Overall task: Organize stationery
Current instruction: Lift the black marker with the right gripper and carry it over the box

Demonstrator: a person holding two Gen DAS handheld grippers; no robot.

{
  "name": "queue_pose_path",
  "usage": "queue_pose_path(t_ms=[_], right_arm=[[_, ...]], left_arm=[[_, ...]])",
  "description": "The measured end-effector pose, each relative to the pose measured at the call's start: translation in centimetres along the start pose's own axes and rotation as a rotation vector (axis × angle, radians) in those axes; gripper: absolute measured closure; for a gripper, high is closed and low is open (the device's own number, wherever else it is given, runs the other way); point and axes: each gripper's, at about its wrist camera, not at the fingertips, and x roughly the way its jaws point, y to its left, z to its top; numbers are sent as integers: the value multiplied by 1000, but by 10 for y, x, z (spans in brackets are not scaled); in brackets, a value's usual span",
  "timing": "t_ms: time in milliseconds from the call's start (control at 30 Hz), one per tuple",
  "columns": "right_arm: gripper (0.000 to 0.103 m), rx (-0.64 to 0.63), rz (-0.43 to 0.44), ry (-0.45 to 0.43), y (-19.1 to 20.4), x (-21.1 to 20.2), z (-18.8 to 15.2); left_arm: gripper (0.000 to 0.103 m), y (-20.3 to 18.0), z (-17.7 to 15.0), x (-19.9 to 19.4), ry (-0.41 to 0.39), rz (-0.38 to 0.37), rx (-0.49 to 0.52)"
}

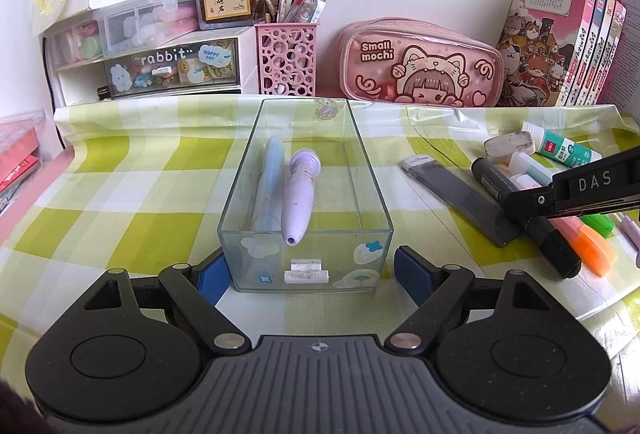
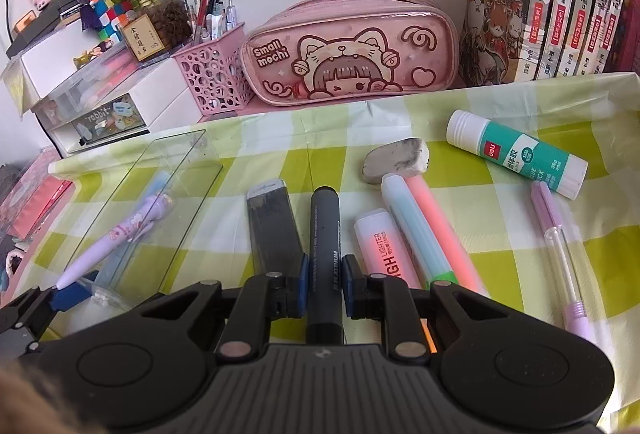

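Note:
My right gripper [image 2: 325, 274] is shut on a black marker [image 2: 324, 226] that lies on the checked cloth, its pads pressing the barrel from both sides. Beside the marker lie a dark lead case [image 2: 274, 226], several highlighters [image 2: 416, 230], a dirty eraser [image 2: 398, 158], a glue stick [image 2: 516, 154] and a purple pencil [image 2: 560, 246]. My left gripper [image 1: 312, 270] clasps the near end of a clear box [image 1: 368, 186], one blue pad against each side wall. Inside it lie a blue pen [image 1: 268, 186], a purple pen [image 1: 298, 198] and small white eraser pieces [image 1: 306, 272].
Along the back wall stand a pink pencil case [image 2: 348, 50], a pink pen holder [image 2: 208, 74], a row of books [image 2: 552, 2] and white drawers [image 1: 160, 66] with a plant on top. A pink tray [image 1: 16, 162] sits at the left edge.

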Motion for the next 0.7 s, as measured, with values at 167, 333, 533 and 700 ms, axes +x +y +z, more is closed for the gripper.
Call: queue_pose_path(t_ms=[167, 333, 533, 700], right_arm=[[81, 70, 28, 11, -7, 0, 3], [81, 148, 67, 23, -12, -1, 6], [81, 200, 121, 17, -11, -6, 11], [81, 224, 171, 15, -3, -9, 17]], left_arm=[[20, 0, 0, 0, 0, 1, 0], [20, 0, 0, 0, 0, 1, -1], [20, 0, 0, 0, 0, 1, 0], [20, 0, 0, 0, 0, 1, -1]])
